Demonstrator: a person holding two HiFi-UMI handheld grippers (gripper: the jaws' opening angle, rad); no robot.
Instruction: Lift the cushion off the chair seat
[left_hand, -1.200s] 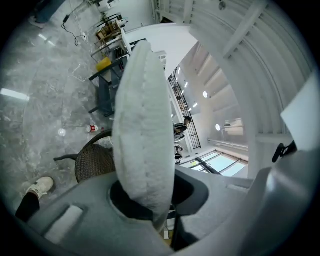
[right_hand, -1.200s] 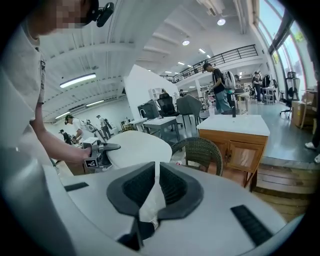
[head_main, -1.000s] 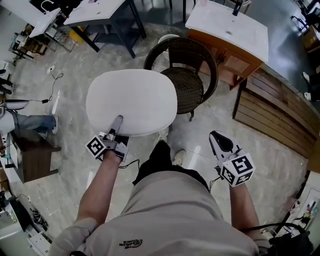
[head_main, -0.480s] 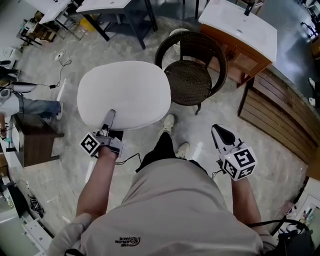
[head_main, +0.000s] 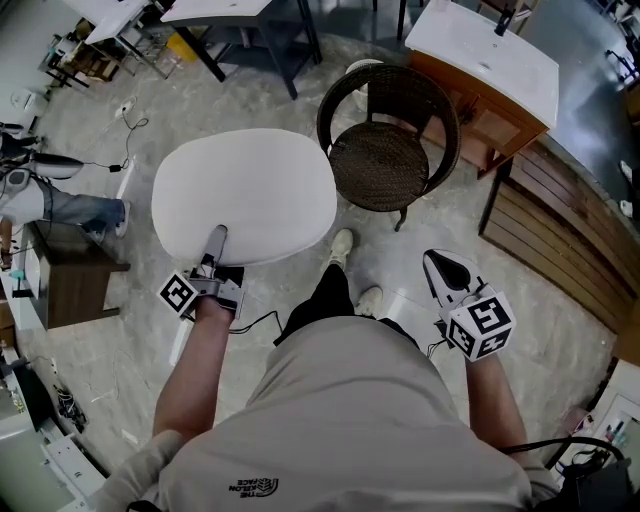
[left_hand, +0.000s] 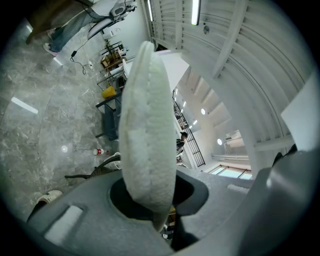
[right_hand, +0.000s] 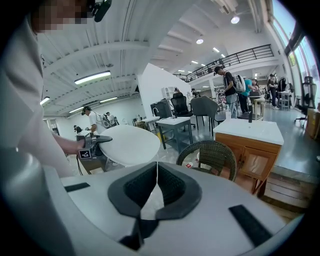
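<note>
Pale beige short-sleeved T-shirt (head_main: 340, 420) with a small dark logo; beyond the T-shirt, black trousers (head_main: 325, 300) and light shoes (head_main: 370, 298); left of it, the grey left hand-held gripper (head_main: 216, 238) with black-and-white marker cube (head_main: 180, 293) and thin black cable (head_main: 255, 322); right of it, the white-and-black right hand-held gripper (head_main: 437, 262), similar cube, jaws just closing on nothing.

Open workshop hall: work tables (right_hand: 174, 121), office chairs (right_hand: 181, 104), mezzanine railing (right_hand: 241, 54), strip lights (right_hand: 93, 77).

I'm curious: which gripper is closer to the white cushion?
Left. The left gripper clamps the white cushion at its edge; the right gripper, jaws just closing on nothing, hangs well away.
</note>
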